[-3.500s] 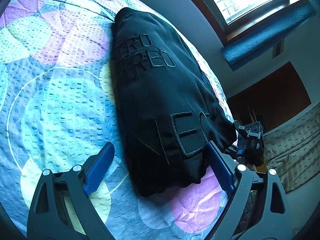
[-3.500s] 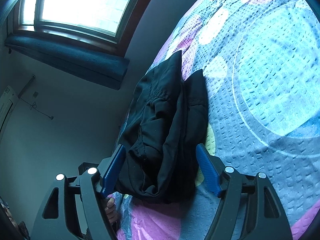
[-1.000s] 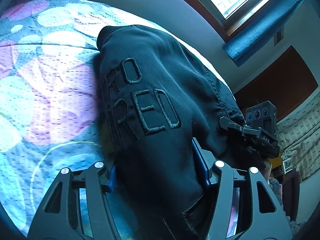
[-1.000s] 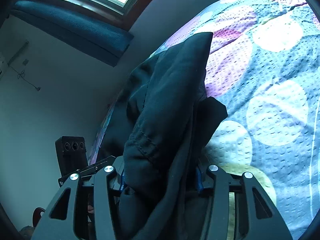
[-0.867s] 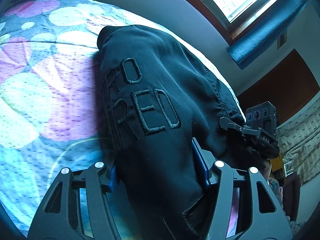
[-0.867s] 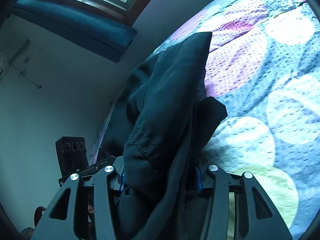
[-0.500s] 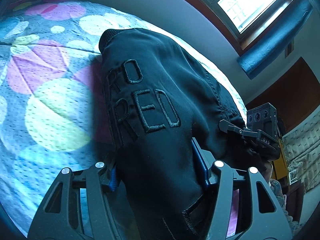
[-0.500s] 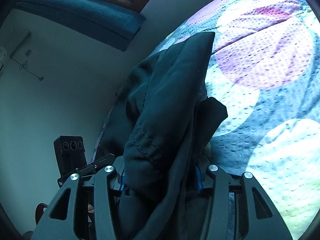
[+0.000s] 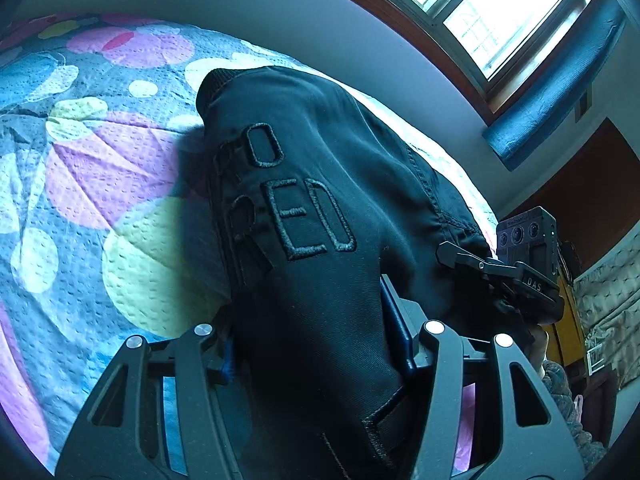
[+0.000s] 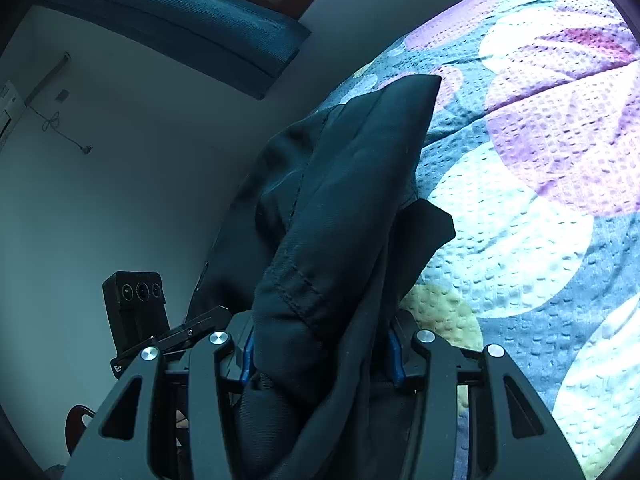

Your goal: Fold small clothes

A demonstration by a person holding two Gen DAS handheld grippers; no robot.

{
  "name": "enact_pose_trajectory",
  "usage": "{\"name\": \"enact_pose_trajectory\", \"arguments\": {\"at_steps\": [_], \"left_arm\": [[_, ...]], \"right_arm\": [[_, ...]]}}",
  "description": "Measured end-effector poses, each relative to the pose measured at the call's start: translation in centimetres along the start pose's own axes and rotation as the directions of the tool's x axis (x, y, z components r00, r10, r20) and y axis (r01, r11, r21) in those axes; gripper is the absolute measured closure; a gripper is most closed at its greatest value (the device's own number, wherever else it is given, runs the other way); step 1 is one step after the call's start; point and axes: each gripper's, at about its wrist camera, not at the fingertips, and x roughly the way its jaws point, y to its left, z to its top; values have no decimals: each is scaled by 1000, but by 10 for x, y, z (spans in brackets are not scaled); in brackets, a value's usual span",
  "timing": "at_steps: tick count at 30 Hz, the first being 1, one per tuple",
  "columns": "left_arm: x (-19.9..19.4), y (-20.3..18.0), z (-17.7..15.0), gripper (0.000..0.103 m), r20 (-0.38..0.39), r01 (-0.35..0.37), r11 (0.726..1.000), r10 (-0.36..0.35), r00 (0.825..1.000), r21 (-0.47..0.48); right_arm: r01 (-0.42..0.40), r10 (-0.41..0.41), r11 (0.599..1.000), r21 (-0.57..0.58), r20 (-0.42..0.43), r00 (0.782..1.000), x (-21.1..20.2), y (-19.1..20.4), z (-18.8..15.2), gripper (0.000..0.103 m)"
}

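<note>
My left tool [image 9: 316,344] is clamped on the black jacket [image 9: 320,208], its blue pads pressed into the fabric on both sides. My right tool [image 10: 320,348] grips the same jacket [image 10: 344,208] at another bunched edge, jaws closed tight on the cloth. The jacket is lifted at my end and slopes down to the patterned bedspread [image 9: 100,168], embroidered letters facing up. A window [image 9: 500,12] sits beyond the bed.

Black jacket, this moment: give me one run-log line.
stage: mid-fold | left gripper: shut on black jacket | right gripper: shut on black jacket | surface: patterned bedspread
</note>
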Motion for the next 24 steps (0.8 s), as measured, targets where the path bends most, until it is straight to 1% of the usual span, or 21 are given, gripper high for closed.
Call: {"name": "enact_pose_trajectory", "arguments": {"at_steps": [2, 4, 5, 8, 9, 14, 15, 17, 18, 19, 21, 24], "left_arm": [[0, 0, 0, 47, 2, -1, 1000, 1, 1000, -3], [1, 1, 1, 47, 2, -1, 1000, 1, 1000, -9], [0, 3, -1, 47, 1, 1, 1000, -1, 1000, -12], [6, 8, -6, 46, -9, -2, 1000, 1, 1000, -22], [9, 11, -8, 46, -18, -5, 1000, 4, 1000, -26], [16, 22, -14, 40, -30, 14, 998, -15, 999, -54], [16, 22, -14, 37, -31, 16, 998, -17, 999, -60], [14, 24, -14, 33, -30, 30, 996, -33, 999, -80], [12, 24, -15, 30, -28, 33, 995, -36, 999, -92], [9, 25, -17, 28, -24, 32, 994, -34, 999, -108], [-1, 27, -23, 20, -4, 39, 990, -40, 999, -132], [-17, 26, -34, 15, 21, 62, 988, -59, 998, -144]], "right_arm": [[-2, 2, 1000, -3, 0, 1000, 3, 1, 3, 55], [-5, 5, 1000, -6, 0, 1000, -4, -1, -6, 55], [-5, 5, 1000, -6, 0, 1000, -1, -1, -4, 55], [7, -7, 1000, 2, -12, 1000, 1, -10, -6, 55], [10, -10, 1000, 11, -17, 1000, -7, -16, -15, 55], [-10, 13, 997, 82, -41, 999, -2, -40, -21, 55], [-12, 15, 996, 86, -42, 999, -2, -40, -21, 54], [-14, 18, 994, 105, -42, 999, -4, -40, -21, 48], [-11, 16, 993, 114, -39, 999, -8, -38, -21, 43], [-5, 9, 993, 114, -38, 999, -9, -36, -19, 37], [21, -18, 994, 104, -35, 999, -18, -32, -23, 32], [44, -40, 993, 107, -37, 998, -32, -30, -35, 28]]}}
